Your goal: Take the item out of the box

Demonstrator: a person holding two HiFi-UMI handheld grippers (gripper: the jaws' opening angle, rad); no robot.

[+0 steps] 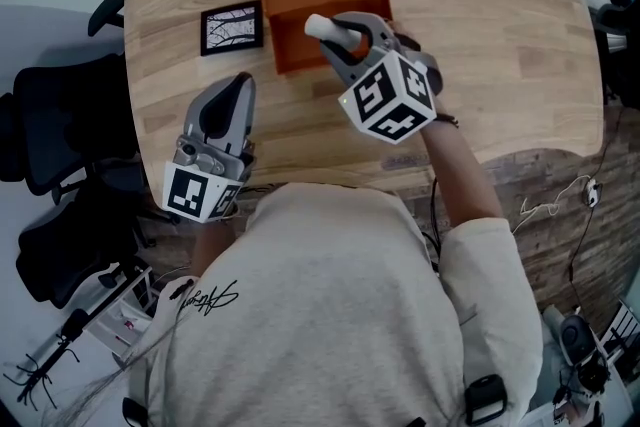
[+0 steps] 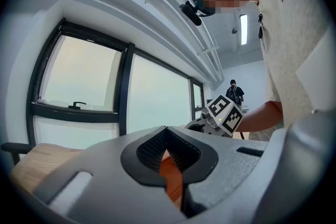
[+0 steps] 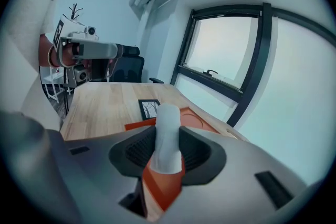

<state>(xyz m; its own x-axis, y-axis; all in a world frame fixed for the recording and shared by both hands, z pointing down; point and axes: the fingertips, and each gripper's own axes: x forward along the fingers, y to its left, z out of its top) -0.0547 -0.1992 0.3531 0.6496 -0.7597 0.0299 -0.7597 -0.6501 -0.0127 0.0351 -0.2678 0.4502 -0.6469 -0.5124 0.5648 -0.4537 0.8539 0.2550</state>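
One overhead, two low over table

You're in an office or lab-type workrm: you stand at a big wood table w/ black swivel chairs beside it, and tall black-framed windows run along one wall. There's a strip light overhead, loose cables on the floor, and another person further back in the rm.

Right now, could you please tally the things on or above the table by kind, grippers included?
Orange box: 1
Framed picture: 1
White cylinder, clamped in the right gripper: 1
Grippers, that one and the left gripper: 2
Total: 5
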